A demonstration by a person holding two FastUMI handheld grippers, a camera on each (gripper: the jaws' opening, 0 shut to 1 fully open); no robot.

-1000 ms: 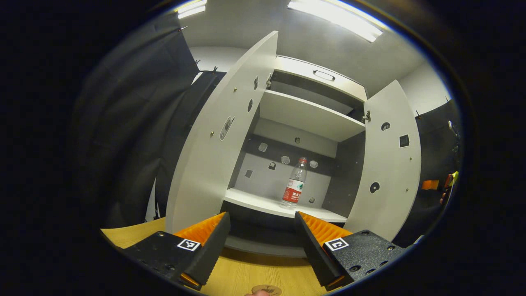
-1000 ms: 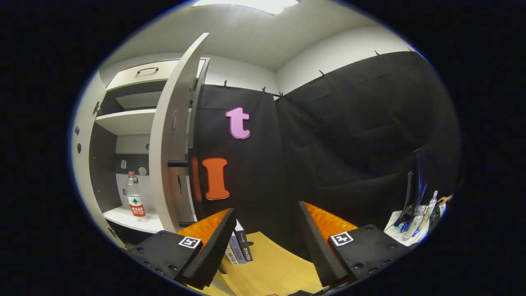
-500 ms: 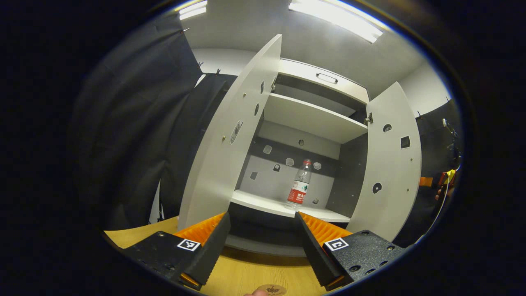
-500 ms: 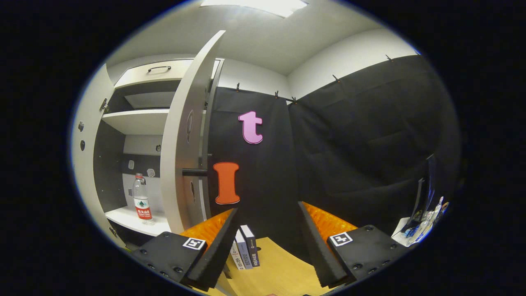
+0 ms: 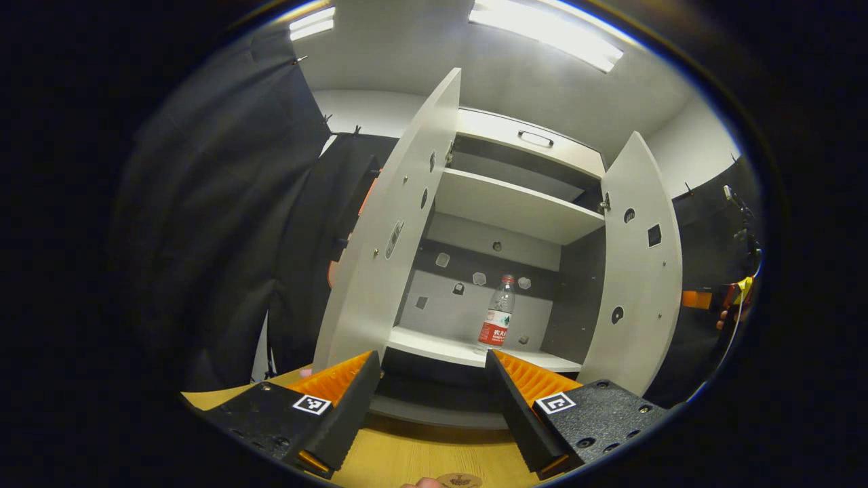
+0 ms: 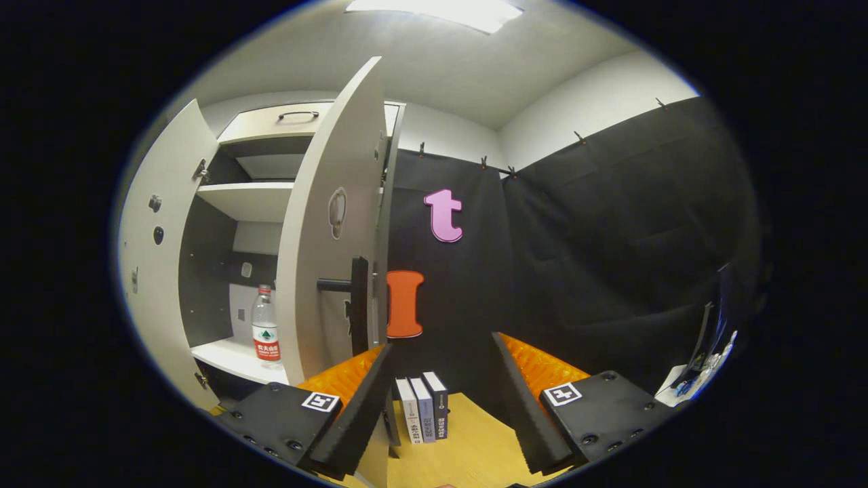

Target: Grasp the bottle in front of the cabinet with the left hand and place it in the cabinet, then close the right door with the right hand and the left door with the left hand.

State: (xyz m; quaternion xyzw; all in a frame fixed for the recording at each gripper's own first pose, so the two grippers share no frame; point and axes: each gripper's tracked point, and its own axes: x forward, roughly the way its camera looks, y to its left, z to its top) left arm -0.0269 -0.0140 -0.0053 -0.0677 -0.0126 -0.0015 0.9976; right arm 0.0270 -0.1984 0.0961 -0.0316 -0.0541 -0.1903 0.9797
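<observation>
— Where's the bottle [image 5: 496, 318] now?

— Standing upright on the lower shelf [image 5: 468, 352] inside the cabinet [image 5: 519, 203], toward the right side of that compartment, close to the back panel. Clear plastic, red cap, red label. From the right gripper view you catch the bottle [image 6: 265, 332] through the gap between the two doors, on that white shelf [image 6: 234, 359].

— And the doors?

— Both open. In the left gripper view the left door [image 5: 390, 237] swings out toward us and the right door [image 5: 634, 271] stands open on the other side. In the right gripper view the right door [image 6: 332, 224] is nearly edge-on, with a dark bar handle [image 6: 349, 301] sticking out of its outer face.

— What are the grippers doing?

— The left gripper [image 5: 432, 396] is over the wooden tabletop [image 5: 420, 461], facing the cabinet, its fingers spread wide with nothing between them. The right gripper [image 6: 439, 400] is also spread and empty, just beside the right door's outer face; its left finger [image 6: 352, 400] looks very near the door's lower edge, though I can't tell whether it touches.

— Anything else around?

— A few books [image 6: 424, 410] stand upright on the tabletop [image 6: 468, 454] against the black cloth, between the right gripper's fingers as that view sees them.
</observation>
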